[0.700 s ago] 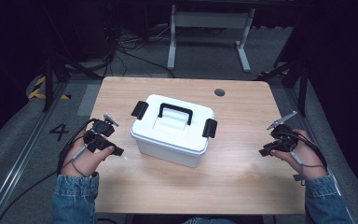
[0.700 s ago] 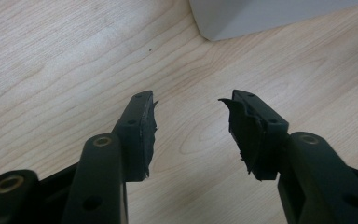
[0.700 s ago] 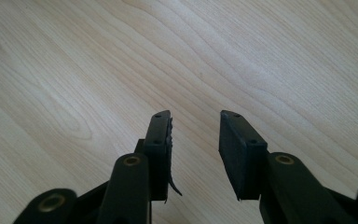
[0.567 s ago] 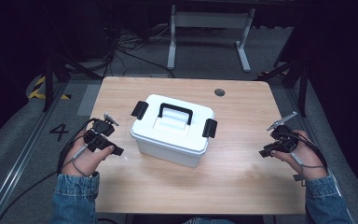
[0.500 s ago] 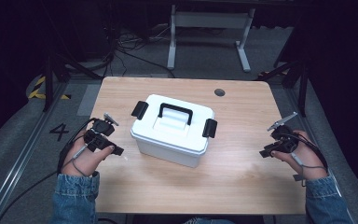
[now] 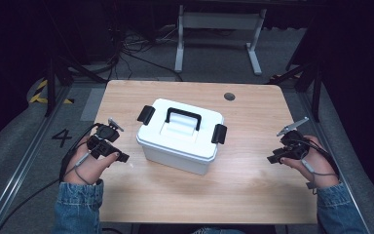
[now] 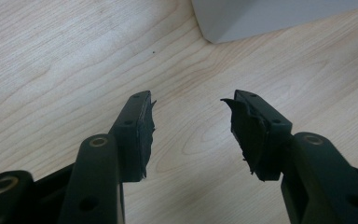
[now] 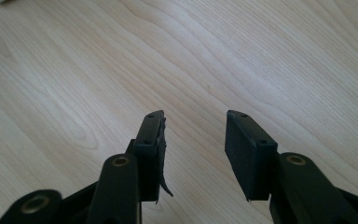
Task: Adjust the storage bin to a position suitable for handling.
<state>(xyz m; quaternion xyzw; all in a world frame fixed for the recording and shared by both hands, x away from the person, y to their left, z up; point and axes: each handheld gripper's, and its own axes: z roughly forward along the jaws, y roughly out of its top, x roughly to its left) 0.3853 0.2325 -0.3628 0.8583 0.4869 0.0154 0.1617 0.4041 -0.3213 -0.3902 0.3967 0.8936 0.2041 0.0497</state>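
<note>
White lidded storage box [image 6: 181, 135] at mid-surface, flanked by two hand-held tongs.

High view: the box, with black carry handle [image 6: 182, 117] and two black side latches, sits on the wooden surface [image 6: 253, 180]; left tongs [image 6: 108, 145] rest just beside it, right tongs [image 6: 283, 150] well apart from it. Left gripper view: left tongs [image 7: 192, 122] are released, holding nothing, a box corner [image 7: 261, 18] ahead. Right gripper view: right tongs [image 8: 193, 135] are released above bare wood.
</note>
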